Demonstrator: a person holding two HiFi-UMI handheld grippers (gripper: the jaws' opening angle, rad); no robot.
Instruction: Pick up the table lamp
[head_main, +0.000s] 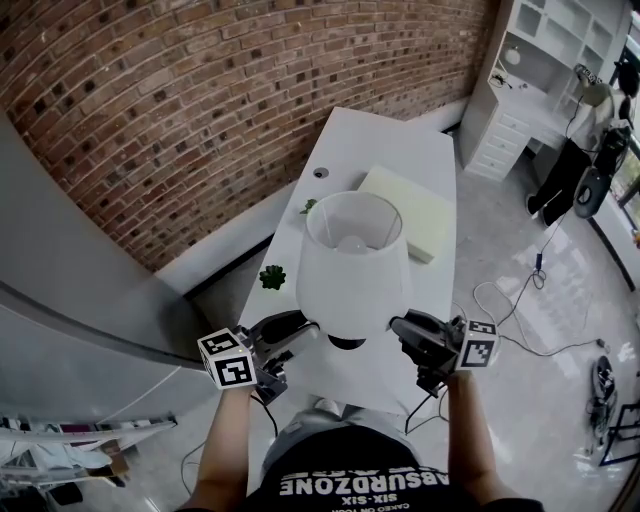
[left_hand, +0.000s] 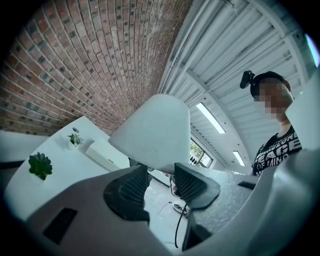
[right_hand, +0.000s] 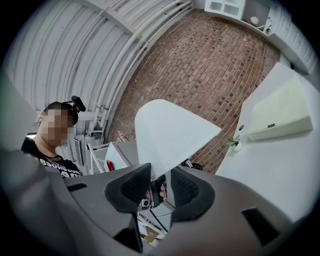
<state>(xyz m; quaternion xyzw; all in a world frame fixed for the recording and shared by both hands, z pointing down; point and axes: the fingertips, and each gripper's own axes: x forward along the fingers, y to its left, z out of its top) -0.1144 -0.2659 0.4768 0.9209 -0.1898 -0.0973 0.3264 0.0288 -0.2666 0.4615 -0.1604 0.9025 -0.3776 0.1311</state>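
Left claw and right claw each pinched the bottom rim of the lamp shade, 1 per side. Lamp sat over the near end of the desk. A good lift needed both claws level, equal height and a light squeeze, since the thin shade looked likely to buckle or slip.

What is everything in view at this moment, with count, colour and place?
table lamp: one, white shade, dark base, above the table's near end
table: one, white, along the brick wall
flat box: one, pale cream, on the table beyond the lamp
succulent: one, green, table's left edge
small potted plant: one, green, further along that edge
brick wall: one, red-brown, left
shelf unit: one, white, far right
cables: several, floor at right
left gripper: one, grey, jaws on the shade's rim
right gripper: one, grey, jaws on the opposite rim
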